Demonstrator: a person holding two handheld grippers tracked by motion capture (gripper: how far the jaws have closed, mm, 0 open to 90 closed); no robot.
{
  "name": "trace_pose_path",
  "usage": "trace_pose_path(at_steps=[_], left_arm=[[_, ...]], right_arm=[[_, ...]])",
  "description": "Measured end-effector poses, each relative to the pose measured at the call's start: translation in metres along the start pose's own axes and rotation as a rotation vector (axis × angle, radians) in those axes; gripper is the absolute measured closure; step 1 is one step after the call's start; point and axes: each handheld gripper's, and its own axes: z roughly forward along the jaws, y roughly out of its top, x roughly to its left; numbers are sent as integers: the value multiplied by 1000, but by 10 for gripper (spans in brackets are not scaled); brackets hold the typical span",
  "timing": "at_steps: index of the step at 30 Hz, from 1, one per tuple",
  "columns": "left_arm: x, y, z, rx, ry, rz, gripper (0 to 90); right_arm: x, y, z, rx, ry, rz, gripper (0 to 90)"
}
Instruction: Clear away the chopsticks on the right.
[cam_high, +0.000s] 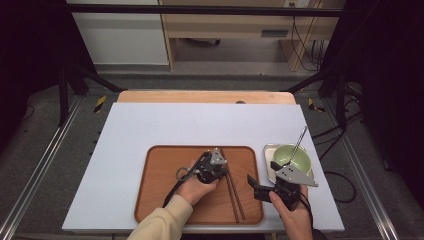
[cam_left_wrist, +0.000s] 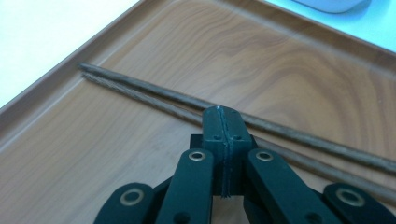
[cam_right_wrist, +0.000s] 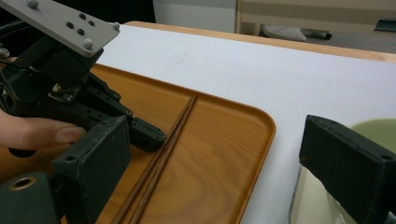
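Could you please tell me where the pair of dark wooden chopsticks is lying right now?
In the high view, the pair of dark wooden chopsticks lies side by side in the right half of the brown wood-grain tray, just right of the shut left gripper.

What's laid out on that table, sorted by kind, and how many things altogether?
Dark wooden chopsticks: 2
Brown wood-grain serving tray: 1
Pale green round bowl: 1
Small silver metal tray under the bowl: 1
Thin metal utensil handle leaning in the bowl: 1
Total: 6
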Motion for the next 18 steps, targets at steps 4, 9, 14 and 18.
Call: trace_pose_path(at_steps=[4, 9, 14, 18], left_arm=[[-3, 2, 3, -6, -14, 3, 898], [-4, 5, 6, -8, -24, 2, 899], [-9, 7, 8, -7, -40, 13, 899], [-12, 9, 10, -11, -45, 17, 899]], right_arm=[[-1, 0, 0, 4, -1, 3, 92], [-1, 0, 0, 3, -2, 9, 92], [-2, 0, 0, 3, -5, 14, 92], [-2, 0, 0, 2, -8, 17, 93]])
